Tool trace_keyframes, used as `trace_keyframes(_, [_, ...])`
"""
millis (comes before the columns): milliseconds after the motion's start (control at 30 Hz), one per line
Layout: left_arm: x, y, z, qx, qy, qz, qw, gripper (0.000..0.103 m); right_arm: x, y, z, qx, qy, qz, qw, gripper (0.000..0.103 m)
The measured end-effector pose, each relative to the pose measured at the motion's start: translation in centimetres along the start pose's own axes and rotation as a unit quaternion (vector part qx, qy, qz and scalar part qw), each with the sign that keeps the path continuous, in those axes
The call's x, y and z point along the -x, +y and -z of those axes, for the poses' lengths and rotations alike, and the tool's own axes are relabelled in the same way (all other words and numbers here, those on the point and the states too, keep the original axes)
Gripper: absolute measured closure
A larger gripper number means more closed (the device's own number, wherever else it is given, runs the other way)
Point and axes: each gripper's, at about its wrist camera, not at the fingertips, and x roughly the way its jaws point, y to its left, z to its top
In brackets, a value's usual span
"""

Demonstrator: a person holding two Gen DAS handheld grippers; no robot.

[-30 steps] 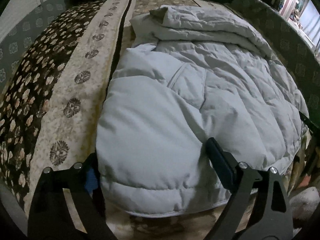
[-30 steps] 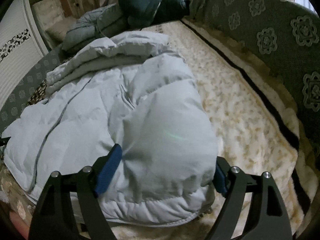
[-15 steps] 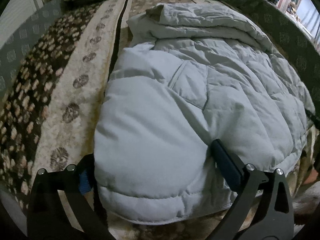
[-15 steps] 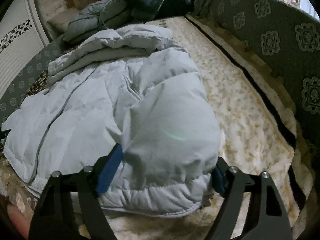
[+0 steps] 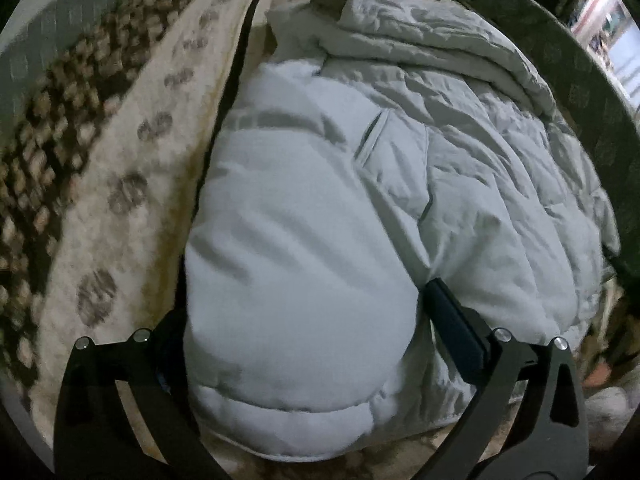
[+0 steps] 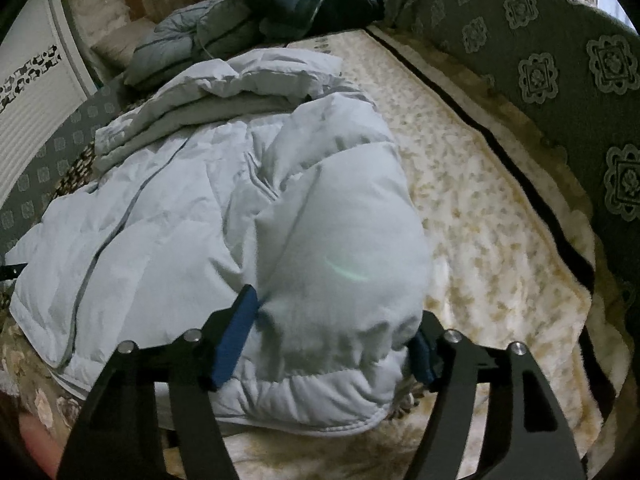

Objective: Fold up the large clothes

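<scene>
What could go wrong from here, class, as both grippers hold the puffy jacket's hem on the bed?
1. The jacket bulges thickly between the left gripper fingers; slippery padding could squeeze out.
2. The right gripper holds a similar bulge at the other corner; if one side slips, the fold may go crooked.
3. The bunched hood end could roll unevenly into the fold, or the hem could land on the dark coats beyond.

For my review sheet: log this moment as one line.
left gripper: shut on jacket hem | right gripper: shut on jacket hem | jacket on bed
</scene>
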Motion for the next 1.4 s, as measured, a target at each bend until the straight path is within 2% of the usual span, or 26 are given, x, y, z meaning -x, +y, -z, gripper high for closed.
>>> trace_keyframes(100, [0.8, -2.2, -0.1, -0.054, -0.028, -0.057, 0.9965, 0.003, -0.1, -0.1, 0.1, -0.002, 0.0, 0.0, 1.0, 0.031])
trace_keyframes(167, [1.2, -3.5, 0.0, -0.088, -0.045, -0.099, 0.9902, 0.003, -0.1, -0.1, 0.1, -0.002, 0.0, 0.0, 1.0, 0.031])
trace_keyframes(233, [1.2, -3.8, -0.3, -0.094, -0.047, -0.108, 0.9886, 0.007, 0.0, -0.2, 0.1, -0.003, 0.0, -0.001, 1.0, 0.031])
trace_keyframes(333, [1.7, -3.7, -0.8, -0.088, -0.051, -0.11, 0.9888, 0.027, 0.1, -0.4, 0.0, -0.007, 0.003, -0.007, 1.0, 0.031])
trace_keyframes(400, [2.1, -3.6, -1.0, -0.094, -0.054, -0.115, 0.9874, 0.049, 0.3, -0.6, -0.1, -0.007, 0.007, -0.013, 1.0, 0.031])
trace_keyframes(500, [2.3, -3.3, -1.2, -0.109, -0.045, -0.103, 0.9877, 0.057, 0.6, -0.9, 0.0, 0.001, 0.013, -0.02, 1.0, 0.034])
trace_keyframes(600, [2.2, -3.2, -1.4, -0.122, -0.036, -0.091, 0.9877, 0.06, 0.7, -0.9, -0.1, -0.001, 0.02, -0.028, 0.999, 0.047])
trace_keyframes(667, [2.0, -3.4, -1.6, -0.127, -0.033, -0.088, 0.9874, 0.062, 0.9, -0.6, -0.2, -0.001, 0.017, -0.027, 0.999, 0.064])
trace_keyframes(833, [1.5, -3.2, -3.0, -0.11, -0.021, -0.062, 0.9918, 0.07, 1.3, 0.5, -1.6, 0.014, 0.013, -0.024, 1.0, 0.078])
trace_keyframes(933, [1.2, -3.1, -4.2, -0.102, -0.012, -0.048, 0.9935, 0.073, 1.5, 0.9, -2.9, 0.015, 0.005, -0.026, 1.0, 0.081])
trace_keyframes(1100, [-0.3, -3.1, -5.8, -0.073, -0.013, -0.034, 0.9966, 0.076, 0.2, 2.9, -5.3, 0.071, 0.022, -0.001, 0.997, 0.081])
trace_keyframes(1233, [-0.7, -3.1, -6.1, -0.055, -0.017, -0.022, 0.9981, 0.077, -0.2, 3.6, -6.4, 0.084, 0.024, 0.002, 0.996, 0.082])
trace_keyframes(1400, [-0.2, -2.0, -7.7, -0.018, -0.027, 0.019, 0.9993, 0.079, 0.4, 4.4, -8.4, 0.095, 0.015, -0.001, 0.995, 0.082])
